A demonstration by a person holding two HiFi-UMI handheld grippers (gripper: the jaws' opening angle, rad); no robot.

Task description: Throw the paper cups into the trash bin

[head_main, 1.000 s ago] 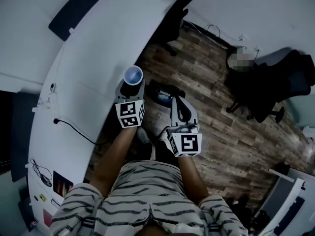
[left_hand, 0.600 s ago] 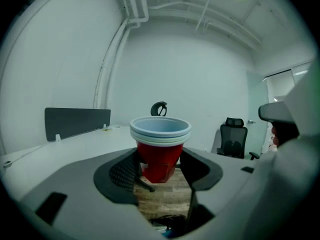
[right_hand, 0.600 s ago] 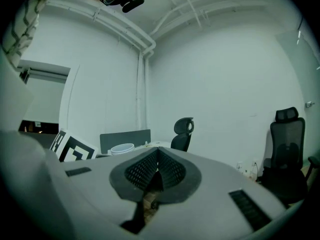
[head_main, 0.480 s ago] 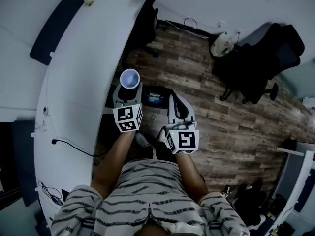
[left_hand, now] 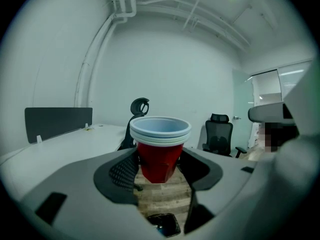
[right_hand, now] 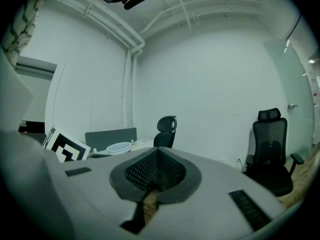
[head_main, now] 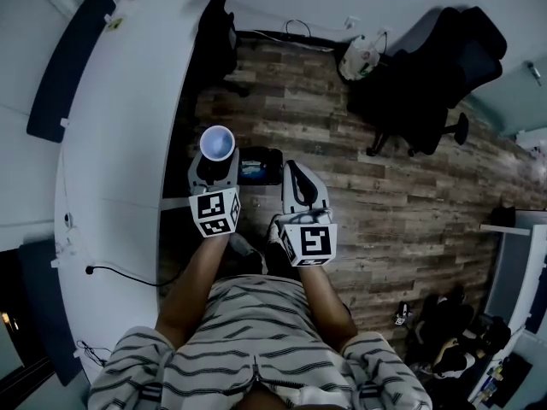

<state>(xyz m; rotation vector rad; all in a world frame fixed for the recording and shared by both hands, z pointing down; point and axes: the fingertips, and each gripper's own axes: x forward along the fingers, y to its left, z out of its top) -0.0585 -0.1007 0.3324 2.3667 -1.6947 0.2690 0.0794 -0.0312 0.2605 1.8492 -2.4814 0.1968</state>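
Two nested red paper cups (left_hand: 160,154) with pale insides stand upright between the pads of my left gripper (left_hand: 159,166), which is shut on them. In the head view the cups (head_main: 217,143) hang past the table's edge, above the floor, with the left gripper (head_main: 214,162) just behind them. A dark trash bin (head_main: 259,166) stands on the wooden floor just to the right of the cups; its top (left_hand: 162,224) also shows low down under the jaws. My right gripper (head_main: 301,188) is shut with nothing in it, right of the bin, and its pads (right_hand: 157,171) meet.
A long white curved table (head_main: 111,143) runs down the left, with a cable (head_main: 120,276) on it. Black office chairs (head_main: 427,84) stand at the far right, another chair (head_main: 214,24) at the table's far end. A white bag (head_main: 359,58) lies on the floor by the wall.
The view has swung round so the table slid left and more floor shows. Both grippers kept their pose, and the cups stayed held, now closer to the bin.
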